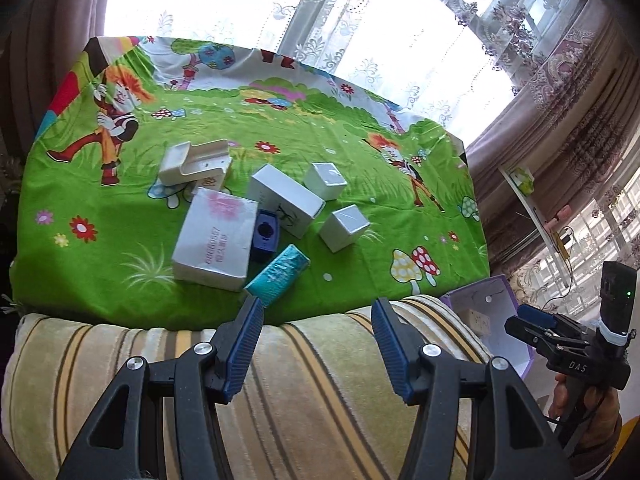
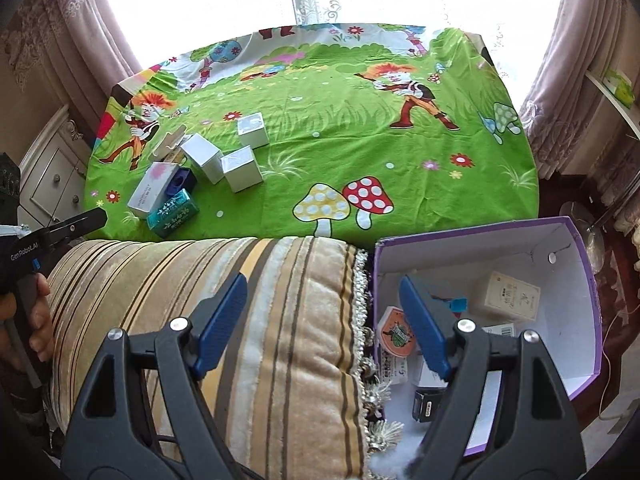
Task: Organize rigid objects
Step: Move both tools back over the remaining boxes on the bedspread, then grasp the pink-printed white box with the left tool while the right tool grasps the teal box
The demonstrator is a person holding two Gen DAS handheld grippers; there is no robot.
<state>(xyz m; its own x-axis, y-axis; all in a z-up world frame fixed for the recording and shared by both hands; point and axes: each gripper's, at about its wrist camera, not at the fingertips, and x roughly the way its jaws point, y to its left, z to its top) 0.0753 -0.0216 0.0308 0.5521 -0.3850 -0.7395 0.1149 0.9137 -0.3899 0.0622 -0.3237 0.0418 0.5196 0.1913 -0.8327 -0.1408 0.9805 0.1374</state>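
A cluster of boxes lies on the green cartoon cloth (image 1: 360, 264). It holds a large white box with pink print (image 1: 216, 240), a teal box (image 1: 278, 274), a small blue item (image 1: 265, 234), a long white box (image 1: 286, 204), two white cubes (image 1: 325, 180) (image 1: 344, 227) and a white plastic holder (image 1: 194, 162). My left gripper (image 1: 318, 308) is open and empty, hanging over the striped cushion (image 1: 304, 368) just short of the teal box. My right gripper (image 2: 323, 284) is open and empty too, its right finger over the purple box (image 2: 576, 240).
The purple box holds a cream carton (image 2: 510, 296), an orange-and-white pack (image 2: 396, 334) and a black item (image 2: 426, 404). The striped cushion (image 2: 240, 312) lies between me and the cloth. A white cabinet (image 2: 52, 172) stands at the left, curtains and a window behind.
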